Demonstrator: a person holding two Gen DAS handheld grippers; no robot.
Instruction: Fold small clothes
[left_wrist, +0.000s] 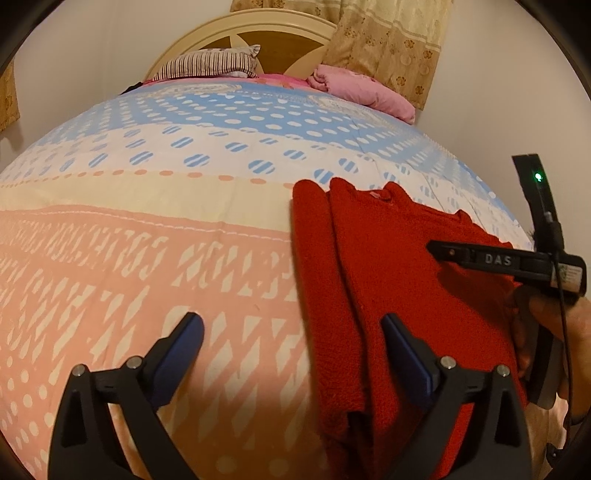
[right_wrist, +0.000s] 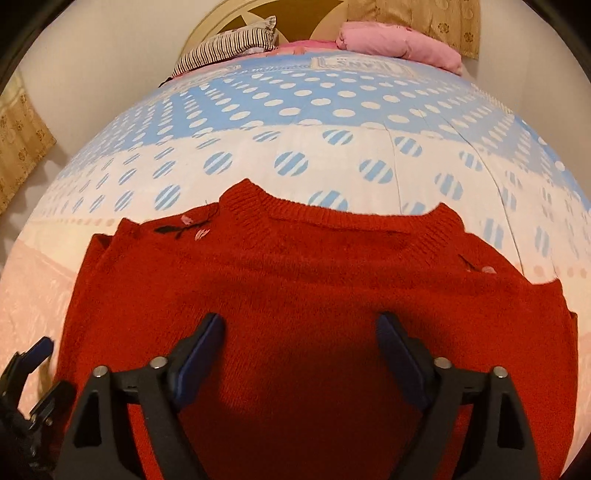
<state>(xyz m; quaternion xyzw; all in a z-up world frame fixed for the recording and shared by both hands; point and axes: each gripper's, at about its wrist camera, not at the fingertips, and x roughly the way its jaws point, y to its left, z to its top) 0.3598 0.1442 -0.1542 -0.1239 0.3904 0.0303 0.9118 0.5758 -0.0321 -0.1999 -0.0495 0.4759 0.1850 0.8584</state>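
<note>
Red sweater (right_wrist: 317, 295) lies flat on the bed (right_wrist: 295, 122), sleeves tucked in for folding. Right gripper (right_wrist: 301, 354) hovers over its middle, left gripper (left_wrist: 291, 354) straddles its edge, both wide open and empty.

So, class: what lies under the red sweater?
The red sweater rests on the patterned bedspread, which shows all around it. Whatever is directly beneath the knit is covered, so cannot be seen.

- My left gripper (left_wrist: 291, 332): jaws spread wide, holding nothing, straddling the red sweater's (right_wrist: 314, 295) left edge.
- My right gripper (right_wrist: 301, 332): jaws wide apart, empty, poised over the sweater's middle.
</note>
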